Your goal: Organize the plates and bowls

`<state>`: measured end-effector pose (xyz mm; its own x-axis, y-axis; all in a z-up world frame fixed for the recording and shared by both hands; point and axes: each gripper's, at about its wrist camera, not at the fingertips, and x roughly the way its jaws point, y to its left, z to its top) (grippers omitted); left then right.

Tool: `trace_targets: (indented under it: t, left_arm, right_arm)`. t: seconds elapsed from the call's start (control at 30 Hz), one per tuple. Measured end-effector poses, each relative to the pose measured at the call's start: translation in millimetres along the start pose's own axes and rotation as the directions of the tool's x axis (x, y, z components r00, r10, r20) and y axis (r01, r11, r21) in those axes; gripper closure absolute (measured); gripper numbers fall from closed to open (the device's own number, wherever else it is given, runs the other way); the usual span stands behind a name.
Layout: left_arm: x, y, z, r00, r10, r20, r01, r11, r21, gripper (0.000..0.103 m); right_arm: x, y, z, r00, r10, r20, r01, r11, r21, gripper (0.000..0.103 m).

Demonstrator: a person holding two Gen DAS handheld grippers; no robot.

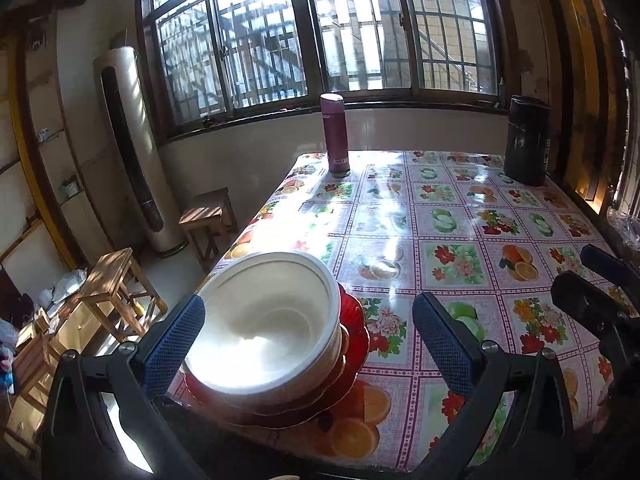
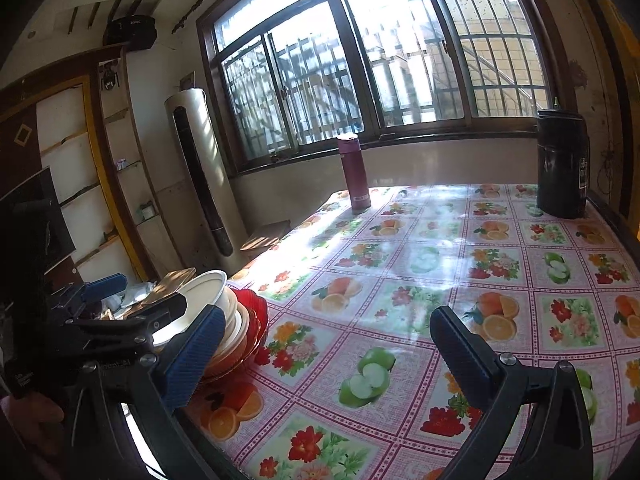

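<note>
Although both grippers hang over the near edge of the table (image 2: 420, 280), only the left gripper (image 1: 308, 340) has the dishes in front of it: its blue-padded fingers (image 1: 176, 344) stand wide apart, holding nothing, with the top white bowl (image 1: 264, 320) lying between them and closer to the left finger than to the right one. That bowl sits upright, mouth up, on further white bowls and red scalloped plates (image 1: 354, 340), the whole stack resting at the table's near left corner. From the right wrist view the same stack (image 2: 236, 320) appears off to the left, beyond the right gripper's left finger, so the right gripper (image 2: 324, 344), likewise spread and empty, faces bare fruit-print oilcloth. The left hand is plainly the nearer; being round, the bowl offers no preferred axis, so a rim pinch looks likely. Whether a finger already touches the rim I cannot tell. Farther back a maroon flask (image 1: 335, 132) stands on the left, a black canister (image 1: 526, 140) at the far right corner.
</note>
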<state>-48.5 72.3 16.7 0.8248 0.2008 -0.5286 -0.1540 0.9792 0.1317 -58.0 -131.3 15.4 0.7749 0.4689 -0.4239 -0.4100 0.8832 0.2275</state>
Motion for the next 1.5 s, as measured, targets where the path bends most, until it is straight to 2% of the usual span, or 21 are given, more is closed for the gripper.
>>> trace_targets:
  t: [0.13,0.3,0.4,0.53,0.9,1.2,1.5]
  left_arm:
    - [0,8,-9,1.000,-0.002,-0.018,0.002,0.999,-0.032,0.000]
    - [-6,21,-21,0.996,0.084,-0.001,-0.084,0.995,-0.057,0.000]
    - [-9,33,-29,0.997,0.082,-0.013,-0.082,0.993,-0.090,0.000]
    - [-11,44,-40,0.994,0.095,-0.049,-0.100,0.990,-0.103,0.000]
    - [-12,70,-52,0.985,0.155,-0.078,-0.165,0.977,-0.135,0.000]
    - [-5,94,-64,0.976,0.187,-0.113,-0.206,0.961,-0.184,0.000]
    - [1,100,-68,0.971,0.195,-0.137,-0.219,0.957,-0.189,0.000]
  right_arm:
    - [3,7,-8,1.000,0.028,0.000,-0.028,1.000,-0.004,0.000]
    - [4,16,-13,0.997,0.064,0.032,-0.064,0.998,0.000,0.000]
    - [7,23,-17,0.996,0.081,0.043,-0.081,0.997,-0.002,0.000]
    - [13,31,-26,0.994,0.107,0.032,-0.107,0.994,0.005,0.000]
    - [26,72,-35,0.983,0.182,-0.008,-0.182,0.982,-0.048,0.000]
    - [35,96,-36,0.984,0.179,-0.023,-0.180,0.981,-0.067,0.000]
    - [48,101,-40,0.981,0.186,-0.054,-0.189,0.979,-0.071,0.000]
